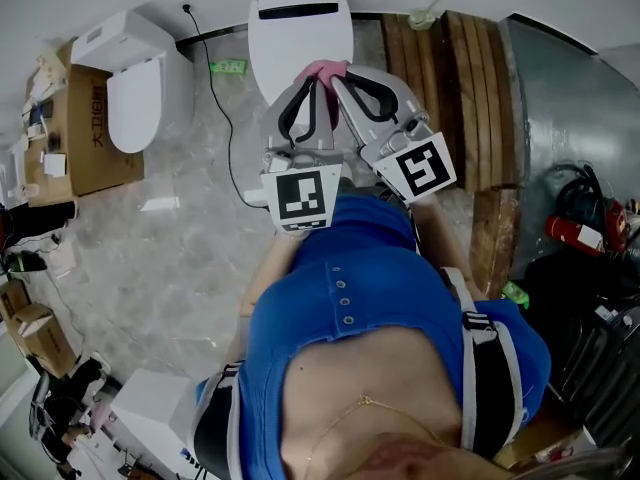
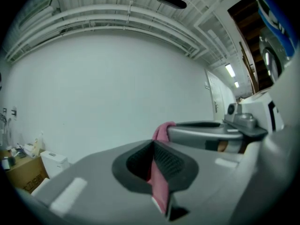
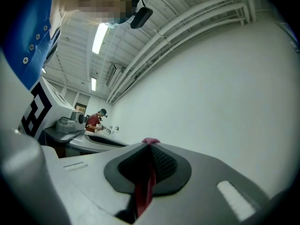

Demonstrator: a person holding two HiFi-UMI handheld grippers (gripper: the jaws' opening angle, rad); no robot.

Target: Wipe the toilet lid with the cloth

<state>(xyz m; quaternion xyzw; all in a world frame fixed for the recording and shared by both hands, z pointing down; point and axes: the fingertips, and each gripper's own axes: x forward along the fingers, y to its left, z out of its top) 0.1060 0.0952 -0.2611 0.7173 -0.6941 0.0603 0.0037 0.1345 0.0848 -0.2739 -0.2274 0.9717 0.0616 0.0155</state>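
Pink crumpled cloth (image 1: 326,68) clamped by left tongs (image 1: 315,83) and right tongs (image 1: 338,82).

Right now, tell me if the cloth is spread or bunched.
Bunched: the cloth shows as a small wad, pinched by left gripper and right gripper.

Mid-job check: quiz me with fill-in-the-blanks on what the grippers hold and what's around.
Both the left gripper and right gripper are shut on a pink ____.
The toilet lid beyond them is ____ in colour.
The second toilet stands beside a brown ____ box.
Missing words: cloth; white; cardboard.
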